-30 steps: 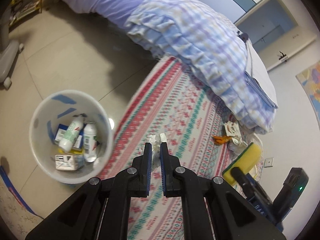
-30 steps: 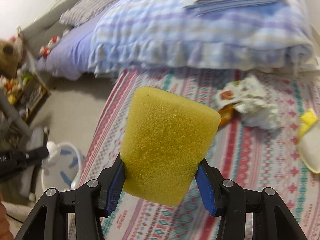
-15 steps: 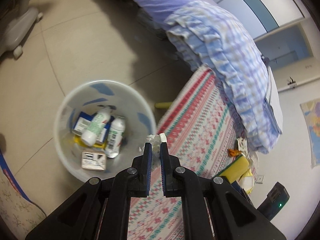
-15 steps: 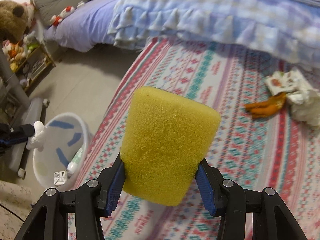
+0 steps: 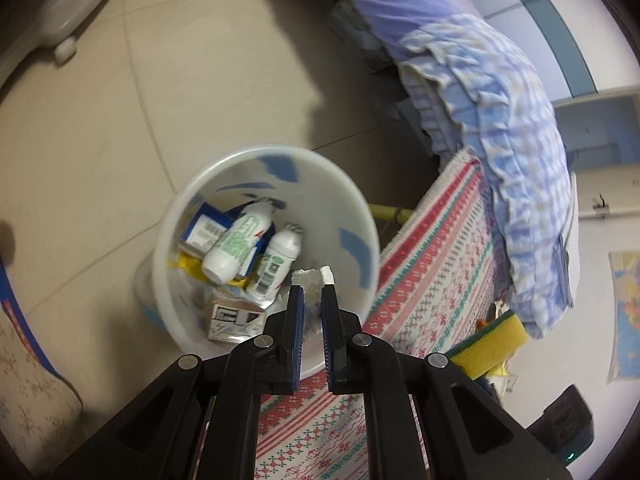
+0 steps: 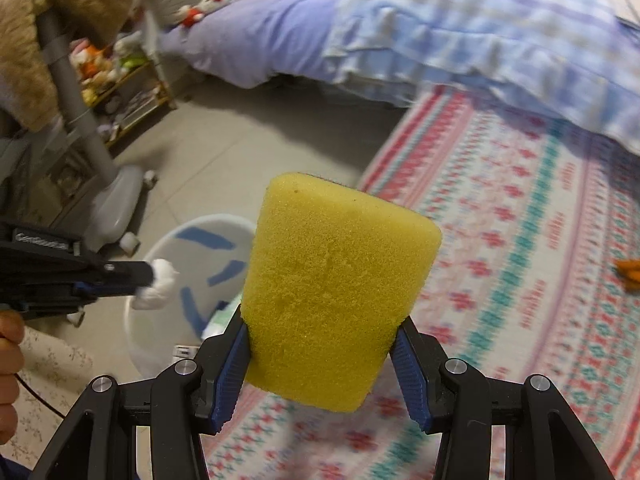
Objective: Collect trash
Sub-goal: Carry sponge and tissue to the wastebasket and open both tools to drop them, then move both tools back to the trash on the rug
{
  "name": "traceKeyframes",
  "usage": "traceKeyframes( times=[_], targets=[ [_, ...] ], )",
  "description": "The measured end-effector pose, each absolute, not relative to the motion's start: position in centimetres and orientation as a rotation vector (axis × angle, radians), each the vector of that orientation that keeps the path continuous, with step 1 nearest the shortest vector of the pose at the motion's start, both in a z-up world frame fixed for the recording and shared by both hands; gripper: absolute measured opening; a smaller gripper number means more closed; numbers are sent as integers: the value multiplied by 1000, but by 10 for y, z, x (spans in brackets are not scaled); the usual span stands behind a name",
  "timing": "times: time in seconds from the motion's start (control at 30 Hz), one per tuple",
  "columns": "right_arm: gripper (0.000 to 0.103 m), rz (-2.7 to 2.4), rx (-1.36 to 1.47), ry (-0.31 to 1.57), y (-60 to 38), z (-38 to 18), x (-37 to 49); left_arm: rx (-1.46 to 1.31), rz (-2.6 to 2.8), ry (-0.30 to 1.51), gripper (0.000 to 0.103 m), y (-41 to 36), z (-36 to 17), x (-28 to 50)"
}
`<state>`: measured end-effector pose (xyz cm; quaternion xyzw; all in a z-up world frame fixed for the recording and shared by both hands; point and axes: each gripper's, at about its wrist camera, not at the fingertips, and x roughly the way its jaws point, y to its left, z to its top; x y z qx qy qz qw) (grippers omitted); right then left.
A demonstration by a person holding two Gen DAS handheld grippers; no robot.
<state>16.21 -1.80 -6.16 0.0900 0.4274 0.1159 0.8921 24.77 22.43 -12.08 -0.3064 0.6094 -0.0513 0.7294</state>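
My left gripper (image 5: 313, 294) is shut on a crumpled white tissue (image 5: 310, 278) and holds it over the near rim of the white bin (image 5: 352, 200). The bin holds white bottles (image 5: 240, 242) and small cartons (image 5: 230, 316). My right gripper (image 6: 324, 344) is shut on a yellow sponge (image 6: 336, 284) above the patterned rug (image 6: 520, 240), to the right of the bin (image 6: 160, 332). The left gripper with the tissue (image 6: 158, 284) shows in the right wrist view, and the sponge (image 5: 490, 344) shows in the left wrist view.
A bed with a purple sheet and checked quilt (image 6: 460, 28) stands behind the rug. A chair base on castors (image 6: 116, 212) and a shelf of toys (image 6: 116, 80) are at the left. An orange wrapper (image 6: 630, 272) lies on the rug at the right. A patterned cushion (image 5: 32, 392) is beside the bin.
My left gripper has carried the tissue left from over the rug to above the bin. My right gripper has swung left with the sponge, closer to the bin.
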Motion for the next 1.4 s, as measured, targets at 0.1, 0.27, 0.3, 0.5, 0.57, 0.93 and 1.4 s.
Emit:
traceKeyframes(
  times=[0.1, 0.27, 0.3, 0.5, 0.57, 0.93, 1.4],
  targets=[
    [57, 280, 204, 889, 2, -69, 171, -743, -104, 1372, 12, 238, -131, 249],
    [57, 316, 189, 914, 33, -82, 187, -818, -48, 1360, 32, 256, -135, 247],
    [57, 320, 190, 918, 36, -84, 190, -825, -49, 1357, 33, 257, -134, 246],
    [58, 341, 154, 937, 60, -89, 206, -831, -19, 1320, 34, 265, -122, 244],
    [59, 352, 148, 945, 67, -92, 210, -839, 19, 1298, 34, 271, -117, 242],
    [70, 424, 236, 947, 70, -93, 217, -830, 5, 1240, 34, 273, -99, 237],
    [70, 356, 140, 919, 1, -48, 161, -740, -70, 1244, 34, 213, -69, 222]
  ],
)
